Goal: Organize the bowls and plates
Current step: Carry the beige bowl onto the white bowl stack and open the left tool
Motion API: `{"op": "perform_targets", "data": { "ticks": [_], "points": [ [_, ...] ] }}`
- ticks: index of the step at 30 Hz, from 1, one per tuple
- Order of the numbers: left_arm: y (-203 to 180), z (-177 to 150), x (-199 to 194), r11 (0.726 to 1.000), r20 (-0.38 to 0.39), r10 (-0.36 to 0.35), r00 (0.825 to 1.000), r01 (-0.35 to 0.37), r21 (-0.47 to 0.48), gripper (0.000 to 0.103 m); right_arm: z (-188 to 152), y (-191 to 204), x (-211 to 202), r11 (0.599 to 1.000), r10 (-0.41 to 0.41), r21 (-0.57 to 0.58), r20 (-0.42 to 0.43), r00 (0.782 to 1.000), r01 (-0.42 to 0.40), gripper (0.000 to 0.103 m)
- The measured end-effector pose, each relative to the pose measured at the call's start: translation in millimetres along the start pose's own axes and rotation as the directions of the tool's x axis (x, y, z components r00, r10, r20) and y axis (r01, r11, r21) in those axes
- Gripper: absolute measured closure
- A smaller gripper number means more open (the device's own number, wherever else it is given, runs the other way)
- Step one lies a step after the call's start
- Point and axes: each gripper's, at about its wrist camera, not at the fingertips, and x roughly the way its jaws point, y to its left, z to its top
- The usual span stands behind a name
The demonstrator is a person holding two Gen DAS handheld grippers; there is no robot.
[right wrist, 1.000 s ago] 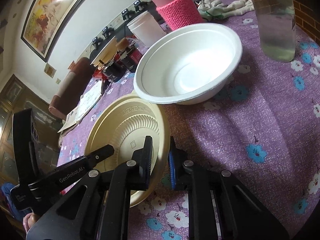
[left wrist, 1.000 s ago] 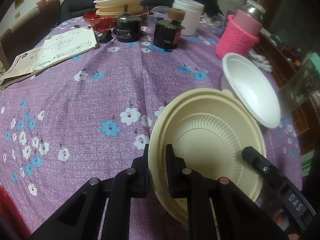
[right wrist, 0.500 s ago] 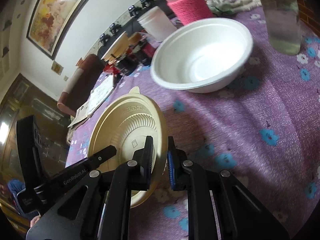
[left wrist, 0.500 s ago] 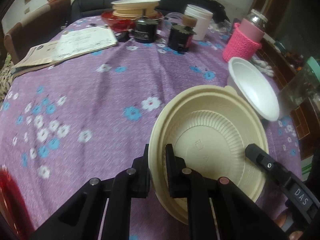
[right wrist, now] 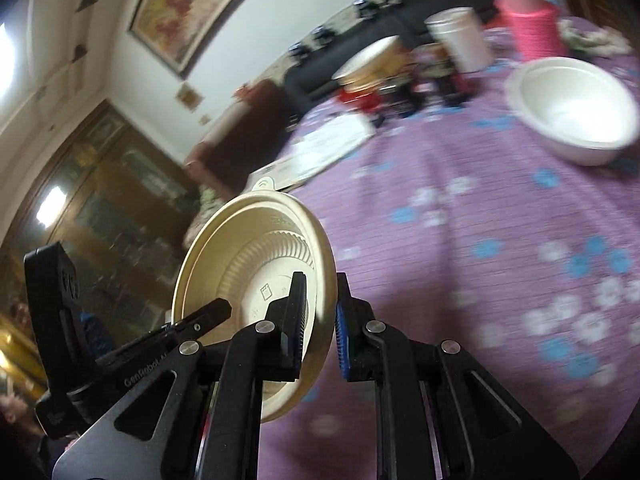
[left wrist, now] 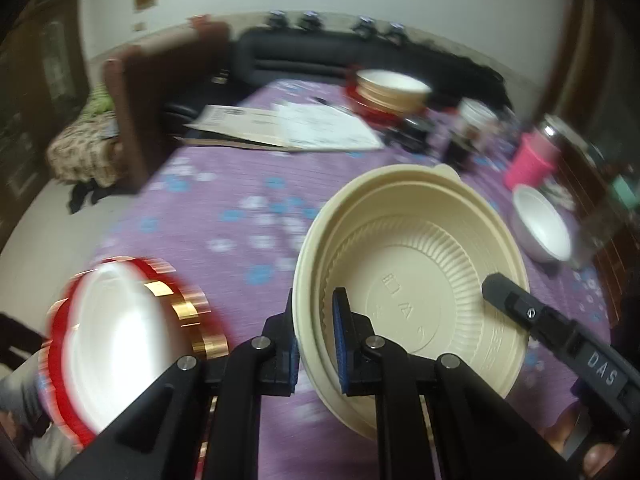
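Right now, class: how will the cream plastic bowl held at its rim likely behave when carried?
The cream bowl looks thin and ribbed, so probably light. Pinched at opposite rims by the left gripper and right gripper, it may flex. Smooth plastic could slip.

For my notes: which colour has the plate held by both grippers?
Cream plate, clearest in the left wrist view.

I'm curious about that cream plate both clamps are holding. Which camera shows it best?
The left wrist view: the cream plate faces the camera, showing its ribbed inside and whole rim. In the right wrist view the plate is turned almost edge-on and partly hidden by the clamp.
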Motion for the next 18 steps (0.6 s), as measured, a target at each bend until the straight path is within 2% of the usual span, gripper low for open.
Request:
{"op": "perform_targets", "data": {
  "ticks": [4,9,14,18],
  "points": [
    [58,-10,-29,0.994,0.035,0.074,0.997,-0.071,-0.080,0.090,-11,56,26,0.994,0.065,-0.081,-0.039,0.997,-0.068,0.090],
    [112,-16,-46,0.977,0.051,0.149,0.987,-0.139,-0.164,0.090,-30,120,66,0.977,0.117,-0.167,-0.104,0.988,-0.134,0.090],
    [139,-22,-35,0.966,0.016,0.169,0.985,-0.163,-0.203,0.090,-48,149,97,0.965,0.108,-0.224,-0.139,0.984,-0.137,0.090],
    [151,-27,-21,0.963,-0.017,0.157,0.987,-0.157,-0.221,0.089,-61,159,116,0.956,0.053,-0.278,-0.138,0.989,-0.090,0.090]
  ]
}}
